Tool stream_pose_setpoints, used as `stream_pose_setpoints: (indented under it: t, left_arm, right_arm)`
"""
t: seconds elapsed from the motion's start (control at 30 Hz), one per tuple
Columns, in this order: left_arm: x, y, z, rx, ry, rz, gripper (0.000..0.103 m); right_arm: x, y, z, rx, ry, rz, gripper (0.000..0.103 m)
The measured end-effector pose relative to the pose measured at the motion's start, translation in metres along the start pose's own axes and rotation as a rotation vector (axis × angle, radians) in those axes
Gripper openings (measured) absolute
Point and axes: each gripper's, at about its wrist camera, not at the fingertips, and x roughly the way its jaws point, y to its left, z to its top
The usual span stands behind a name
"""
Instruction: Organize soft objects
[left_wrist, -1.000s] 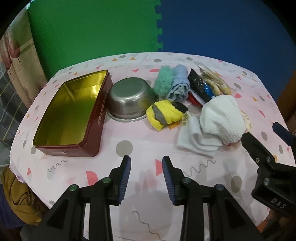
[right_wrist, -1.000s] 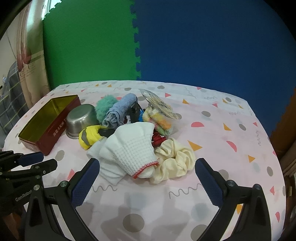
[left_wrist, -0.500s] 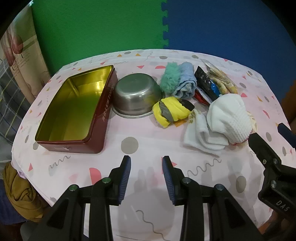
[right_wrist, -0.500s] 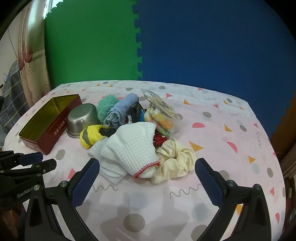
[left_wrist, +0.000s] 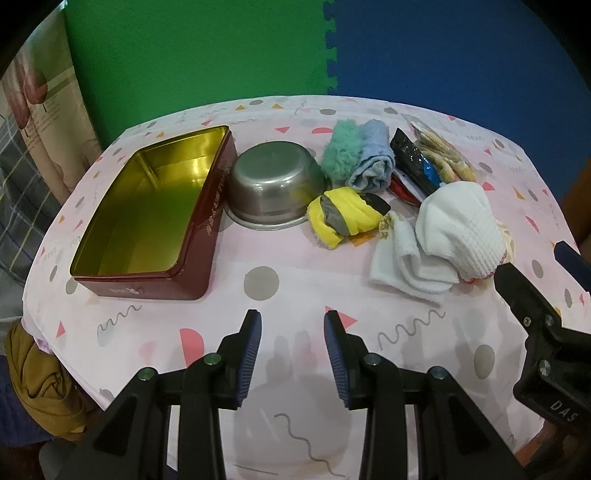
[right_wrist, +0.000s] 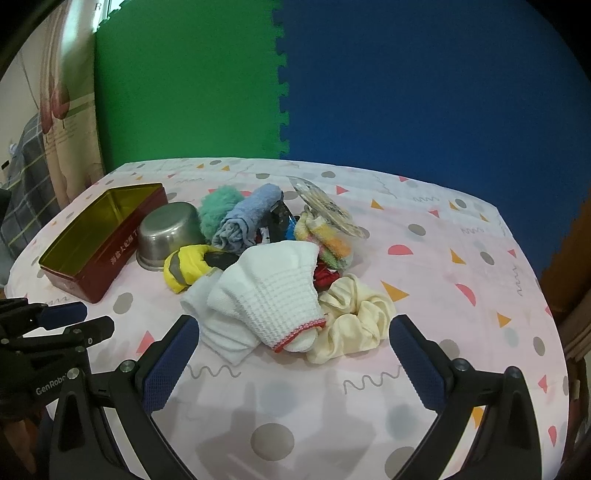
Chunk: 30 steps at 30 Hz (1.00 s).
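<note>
Left gripper (left_wrist: 292, 343): jaws slightly parted, nothing held, above pink patterned tablecloth (left_wrist: 280, 258) | Right gripper (right_wrist: 291, 354): jaws spread wide, nothing held, near white knitted glove (right_wrist: 269, 291) | Glove heaped with cream scrunchie (right_wrist: 354, 317), yellow sock (left_wrist: 343, 218), blue towel roll (left_wrist: 373, 166) | Red rectangular tin (left_wrist: 207, 225) seen open beside overturned steel bowl (left_wrist: 273, 188)
</note>
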Motion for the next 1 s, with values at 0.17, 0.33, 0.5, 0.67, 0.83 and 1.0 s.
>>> stream_pose_setpoints:
  t: [0.17, 0.33, 0.5, 0.67, 0.83, 1.0]
  left_arm:
    - [-0.0012, -0.0001, -0.0005, 0.005, 0.0, 0.0, 0.036]
    - [-0.0017, 0.0001, -0.001, 0.001, 0.006, -0.003, 0.036]
    - [-0.0024, 0.0001, -0.0014, 0.006, 0.005, -0.004, 0.036]
    - [-0.0016, -0.0004, -0.0008, 0.003, 0.008, -0.001, 0.036]
    - [0.0, 0.0003, 0.0001, 0.005, 0.009, 0.001, 0.036]
    - [0.003, 0.0029, 0.0008, 0.002, 0.011, 0.001, 0.036]
  right_arm:
    - [-0.0005, 0.0006, -0.0004, -0.004, 0.002, 0.0, 0.102]
    - [-0.0009, 0.0012, -0.0004, -0.006, 0.003, 0.005, 0.102]
    - [-0.0003, 0.0018, 0.0002, -0.008, 0.001, 0.006, 0.102]
    - [-0.0004, 0.0018, 0.0005, -0.007, -0.001, 0.008, 0.102]
    - [-0.0011, 0.0022, 0.0007, -0.007, -0.002, 0.007, 0.102]
    - [-0.0027, 0.004, 0.0005, -0.012, -0.008, 0.015, 0.101]
